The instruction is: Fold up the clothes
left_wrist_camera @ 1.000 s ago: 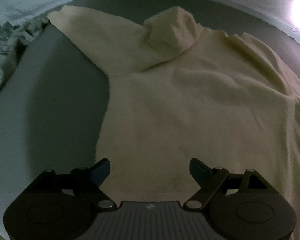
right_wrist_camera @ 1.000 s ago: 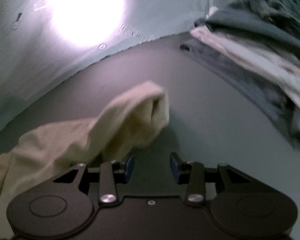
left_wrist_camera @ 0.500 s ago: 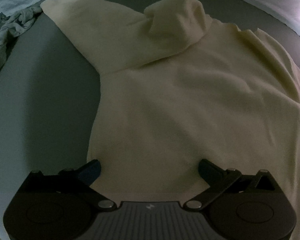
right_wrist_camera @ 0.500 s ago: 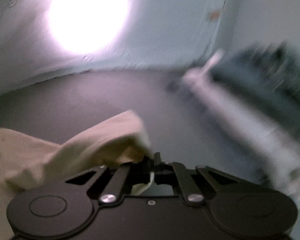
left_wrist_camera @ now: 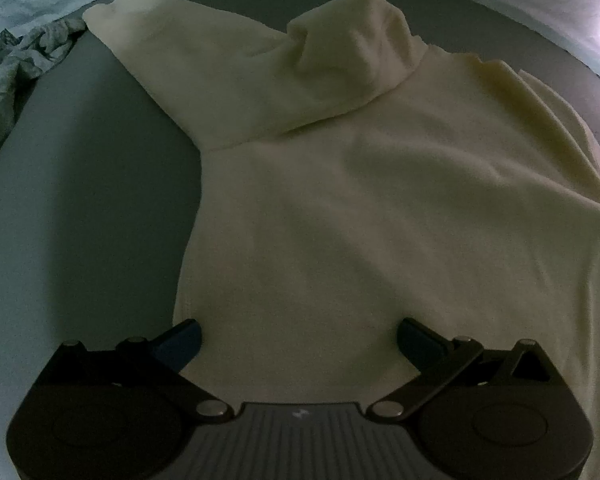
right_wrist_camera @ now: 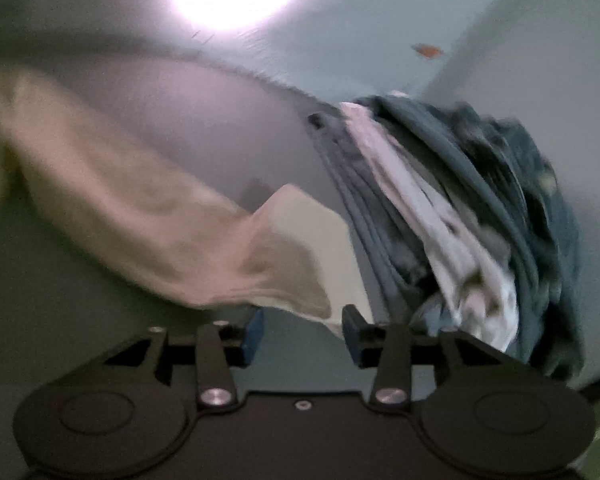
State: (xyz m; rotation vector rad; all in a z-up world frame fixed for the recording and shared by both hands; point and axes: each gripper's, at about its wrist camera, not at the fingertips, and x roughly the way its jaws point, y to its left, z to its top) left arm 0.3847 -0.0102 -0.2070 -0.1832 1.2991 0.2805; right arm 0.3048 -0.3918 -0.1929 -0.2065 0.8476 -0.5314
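Cream knit lies flat on the grey table (left_wrist_camera: 80, 240), hem nearest, collar farthest. The left gripper (left_wrist_camera: 298, 338) stands wide, its jaws straddling the hem of the sweater (left_wrist_camera: 360, 220) and gripping nothing. The right gripper (right_wrist_camera: 303, 332) is opening, the sleeve (right_wrist_camera: 148, 216) end lying just past its pads, seemingly let go. Likely best now: let the sleeve settle straight, then pinch the hem corners evenly. A folded pile (right_wrist_camera: 460, 216) sits beyond.

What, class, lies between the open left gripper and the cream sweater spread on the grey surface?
Nothing visible. The left gripper hangs wide open directly over the cream sweater, near its lower edge, with only bare fabric between its fingers.
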